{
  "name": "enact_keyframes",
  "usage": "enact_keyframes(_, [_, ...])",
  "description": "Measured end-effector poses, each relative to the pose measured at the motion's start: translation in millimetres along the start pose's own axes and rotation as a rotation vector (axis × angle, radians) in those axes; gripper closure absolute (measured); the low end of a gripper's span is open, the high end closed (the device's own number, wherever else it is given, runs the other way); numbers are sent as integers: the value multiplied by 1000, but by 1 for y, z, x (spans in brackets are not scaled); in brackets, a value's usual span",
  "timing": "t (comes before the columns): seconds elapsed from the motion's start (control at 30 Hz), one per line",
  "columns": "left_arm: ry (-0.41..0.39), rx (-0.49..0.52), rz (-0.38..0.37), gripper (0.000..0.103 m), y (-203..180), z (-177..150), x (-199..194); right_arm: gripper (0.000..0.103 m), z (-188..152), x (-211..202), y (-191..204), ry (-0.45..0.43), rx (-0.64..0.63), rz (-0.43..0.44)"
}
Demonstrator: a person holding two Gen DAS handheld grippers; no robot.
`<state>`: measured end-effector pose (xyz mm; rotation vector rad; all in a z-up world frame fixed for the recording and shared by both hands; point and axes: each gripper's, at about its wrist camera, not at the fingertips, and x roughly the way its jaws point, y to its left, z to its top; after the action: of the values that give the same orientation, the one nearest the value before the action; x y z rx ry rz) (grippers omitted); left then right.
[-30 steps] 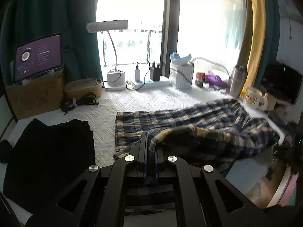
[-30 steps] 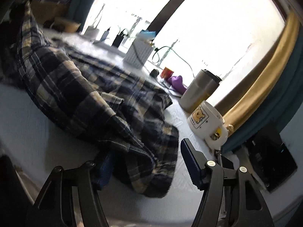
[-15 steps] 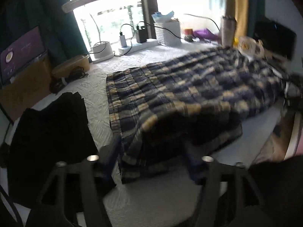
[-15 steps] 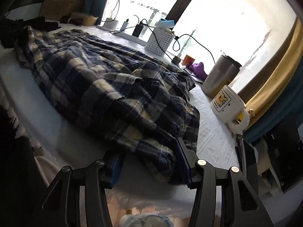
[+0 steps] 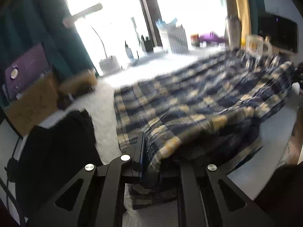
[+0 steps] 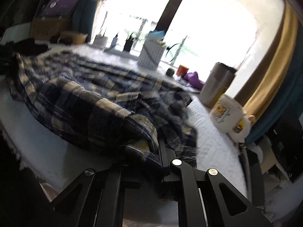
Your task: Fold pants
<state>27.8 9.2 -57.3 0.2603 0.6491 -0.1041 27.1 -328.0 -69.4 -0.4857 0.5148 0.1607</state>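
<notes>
Cloth fills the jaws of both grippers: the left gripper and the right gripper are each closing on the near hem of the plaid pants, and checked fabric sits between the pads on both sides. The pants lie spread over the white table, from the near edge toward the window, with the near part raised in a thick ridge.

To do this fold well, I think both hands should lift together and carry the hem evenly toward the far side, so the ridge does not twist. The grip looks shallow, so the cloth could slip out if the pull is sudden.

On the left, just beside the pants, lies a black garment; it should stay out of the fold. On the right, a white mug and a steel tumbler stand close to the fabric edge and could be knocked over. Farther back, a white basket and a lamp stand near the window, well apart from the pants.
</notes>
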Motion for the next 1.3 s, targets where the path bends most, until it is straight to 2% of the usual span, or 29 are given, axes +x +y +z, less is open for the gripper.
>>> enact_keyframes(0.23, [-159,-59,-16,96,5,29,-65,92,21,-33,-19,-92,53,-48])
enact_keyframes(0.37, [-211,-66,-39,96,2,42,-92,92,32,-51,-31,-144,94,-72])
enact_keyframes(0.53, [-254,-101,-109,96,1,58,-121,92,40,-67,-49,-193,171,-69])
enact_keyframes(0.7, [-303,-101,-153,96,-5,72,-138,92,46,-80,-64,-256,262,-78])
enact_keyframes(0.97, [-359,-93,-188,96,-5,94,-148,92,69,-83,-81,-338,321,-83])
enact_keyframes(1.13, [-340,-115,-180,96,3,105,-134,92,85,-75,-91,-353,346,-90])
enact_keyframes(1.3, [-311,-129,-168,96,13,114,-115,92,93,-56,-99,-325,365,-85])
